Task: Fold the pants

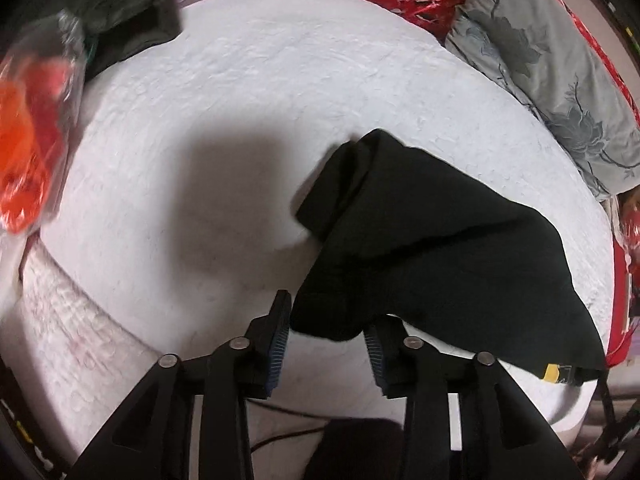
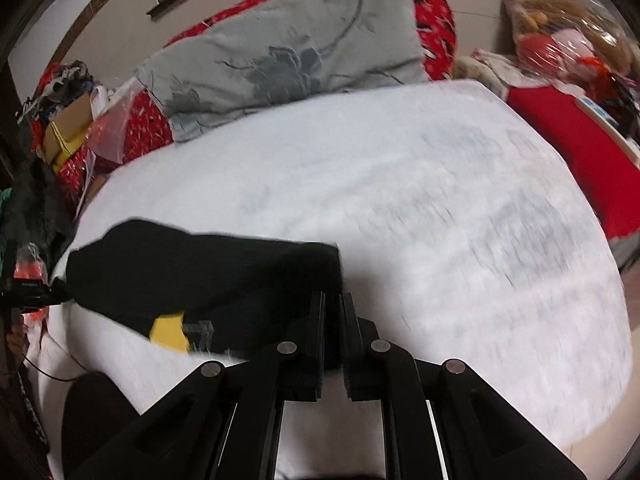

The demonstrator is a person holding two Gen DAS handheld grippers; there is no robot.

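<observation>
Black pants (image 1: 440, 232) lie bunched on the white bed (image 1: 240, 100), with a yellow tag (image 1: 553, 372) at their near right corner. In the left wrist view my left gripper (image 1: 328, 312) has a thick wad of the black cloth filling the gap between its blue pads (image 1: 278, 340), and cloth drapes over the right finger. In the right wrist view the pants (image 2: 200, 272) stretch off to the left, their tag (image 2: 170, 332) hanging low. My right gripper (image 2: 334, 300) is nearly closed, pinching the cloth's right end at its tips.
A grey flowered pillow (image 1: 540, 68) (image 2: 288, 52) and red bedding (image 2: 436, 24) sit at the bed's far side. An orange-red bag (image 1: 28, 140) and a dark garment (image 1: 120, 12) lie left. Wrapped plush toys (image 2: 560, 32) and boxes (image 2: 68, 132) crowd the edges.
</observation>
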